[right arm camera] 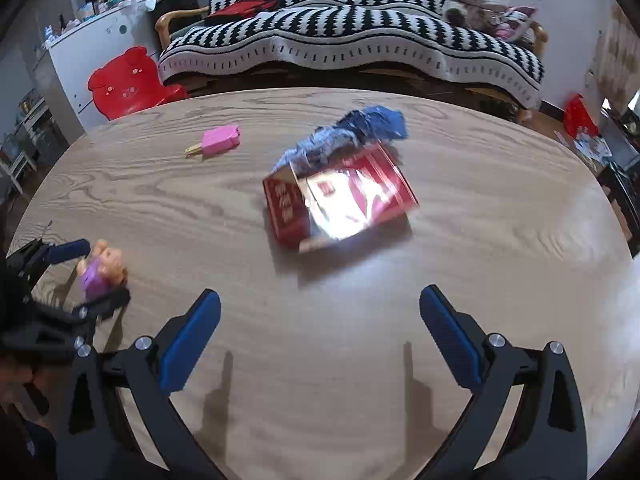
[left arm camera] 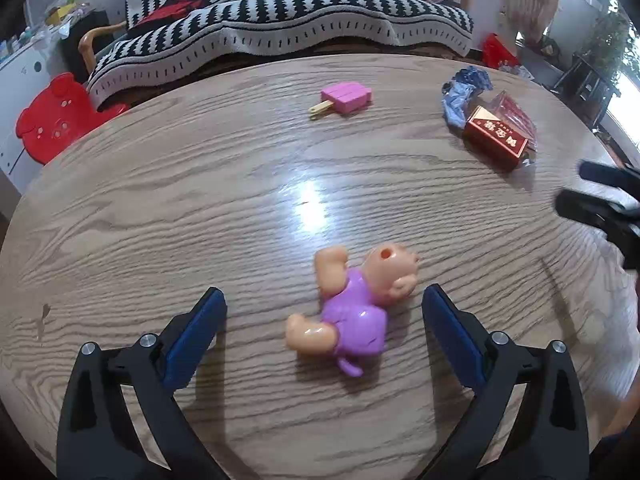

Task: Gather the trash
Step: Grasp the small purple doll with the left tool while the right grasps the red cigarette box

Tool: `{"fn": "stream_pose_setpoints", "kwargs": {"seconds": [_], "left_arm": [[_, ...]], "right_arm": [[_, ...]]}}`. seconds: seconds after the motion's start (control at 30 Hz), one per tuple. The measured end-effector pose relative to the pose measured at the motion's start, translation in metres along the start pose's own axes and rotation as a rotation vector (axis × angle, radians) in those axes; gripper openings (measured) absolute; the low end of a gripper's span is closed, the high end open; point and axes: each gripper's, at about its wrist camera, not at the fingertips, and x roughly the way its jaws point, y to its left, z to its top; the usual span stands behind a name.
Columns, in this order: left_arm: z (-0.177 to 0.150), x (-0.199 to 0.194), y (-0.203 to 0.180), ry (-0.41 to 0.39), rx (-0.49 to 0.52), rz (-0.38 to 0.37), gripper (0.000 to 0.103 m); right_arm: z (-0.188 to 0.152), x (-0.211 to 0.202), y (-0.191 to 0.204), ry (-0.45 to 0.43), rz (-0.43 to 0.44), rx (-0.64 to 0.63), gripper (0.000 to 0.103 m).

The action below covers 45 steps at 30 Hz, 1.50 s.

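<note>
1. Trash sits mid-desk [right arm camera: 500,208]: red carton [right arm camera: 340,200] on its side, long axis running near-left to far-right, open end facing you, blue crumpled wrapper [right arm camera: 352,128] touching its far edge.
2. Your right hand-held gripper [right arm camera: 320,308] is spread wide, lined up short of the carton, probably for a straight-in grab.
3. Your left hand-held gripper [left arm camera: 324,304] is spread too, straddling the toy doll [left arm camera: 352,312], not pinching.
4. Pink popsicle toy [right arm camera: 220,142] lies far left.

Both wrist views low over table [left arm camera: 160,200], facing sofa [right arm camera: 360,40]; shared tabletop.
</note>
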Motion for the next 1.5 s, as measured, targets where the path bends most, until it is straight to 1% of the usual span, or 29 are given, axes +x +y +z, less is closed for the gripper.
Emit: {"fn": "stream_pose_setpoints", "kwargs": {"seconds": [0.03,0.07,0.1,0.13,0.23,0.33,0.43,0.53,0.57,0.63,0.67,0.7,0.73,0.77,0.8,0.83,0.87,0.9,1.03,1.07,1.1,1.13,1.17,1.27,1.37,1.43,1.5], "left_arm": [[0.001,-0.001,-0.002,-0.009,0.004,-0.001,0.086],[0.001,-0.003,-0.004,-0.022,0.01,-0.003,0.073],[0.003,-0.005,-0.007,-0.036,0.019,-0.007,0.064],[0.002,-0.007,-0.008,-0.04,0.022,-0.004,0.048],[0.001,-0.008,-0.01,-0.039,0.026,0.001,0.048],[0.0,-0.009,-0.011,-0.039,0.031,-0.001,0.048],[-0.001,-0.009,-0.01,-0.039,0.032,-0.001,0.048],[-0.003,-0.009,-0.009,-0.04,0.03,-0.002,0.048],[-0.004,-0.01,-0.009,-0.039,0.029,-0.002,0.048],[-0.005,-0.011,-0.009,-0.038,0.024,-0.003,0.048],[-0.006,-0.011,-0.009,-0.037,0.026,-0.004,0.048],[-0.006,-0.012,-0.009,-0.037,0.027,-0.005,0.048],[-0.006,-0.012,-0.009,-0.036,0.024,-0.007,0.048],[-0.006,-0.012,-0.008,-0.035,0.016,-0.013,0.048],[-0.007,-0.013,-0.007,-0.033,0.007,-0.025,0.048],[-0.007,-0.014,-0.006,-0.03,0.002,-0.032,0.048],[-0.008,-0.015,-0.006,-0.026,0.0,-0.034,0.048],[-0.008,-0.015,-0.006,-0.024,-0.003,-0.034,0.048],[-0.01,-0.018,-0.004,-0.014,-0.014,-0.043,0.048],[-0.011,-0.019,-0.004,-0.014,-0.014,-0.042,0.048],[-0.012,-0.02,-0.004,-0.016,-0.011,-0.04,0.048],[-0.012,-0.021,-0.004,-0.018,-0.009,-0.039,0.048],[-0.012,-0.022,-0.004,-0.019,-0.01,-0.038,0.048],[-0.011,-0.027,-0.002,-0.032,-0.028,-0.049,0.048],[-0.009,-0.029,0.003,-0.041,-0.044,-0.065,0.048],[-0.008,-0.029,0.004,-0.042,-0.049,-0.062,0.048],[-0.008,-0.028,0.005,-0.042,-0.046,-0.057,0.048]], "right_arm": [[0.004,0.005,0.0,0.003,-0.003,-0.013,0.096],[0.011,0.01,0.001,0.006,-0.01,-0.036,0.096],[0.015,0.013,0.001,0.005,-0.014,-0.052,0.096],[0.02,0.016,0.002,0.001,-0.019,-0.072,0.096],[0.033,0.025,0.0,-0.016,-0.025,-0.12,0.096],[0.042,0.037,-0.004,0.006,-0.004,-0.127,0.096],[0.05,0.052,-0.008,0.029,-0.002,-0.135,0.096],[0.055,0.064,-0.01,0.037,-0.036,-0.147,0.096],[0.056,0.069,-0.012,0.046,-0.033,-0.148,0.096],[0.057,0.073,-0.019,0.054,0.011,-0.115,0.097],[0.057,0.073,-0.02,0.051,0.017,-0.112,0.097],[0.056,0.073,-0.02,0.047,0.024,-0.12,0.094],[0.056,0.07,-0.02,0.035,0.029,-0.127,0.08],[0.054,0.065,-0.021,0.012,0.031,-0.122,0.058],[0.053,0.062,-0.024,0.009,0.03,-0.109,0.05],[0.052,0.059,-0.027,0.012,0.041,-0.08,0.036],[0.05,0.056,-0.029,0.013,0.059,-0.065,0.027],[0.048,0.055,-0.032,0.016,0.075,-0.051,0.026],[0.035,0.043,-0.038,0.041,0.096,0.006,0.027],[0.033,0.041,-0.041,0.048,0.101,0.021,0.038],[0.031,0.039,-0.043,0.055,0.106,0.042,0.055],[0.03,0.036,-0.046,0.056,0.11,0.077,0.087],[0.029,0.033,-0.047,0.043,0.12,0.098,0.09],[0.036,0.03,-0.053,0.03,0.157,0.199,0.09],[0.049,0.037,-0.061,0.03,0.159,0.328,0.09],[0.059,0.048,-0.067,0.037,0.152,0.443,0.09],[0.067,0.056,-0.067,0.043,0.14,0.502,0.09]]}}
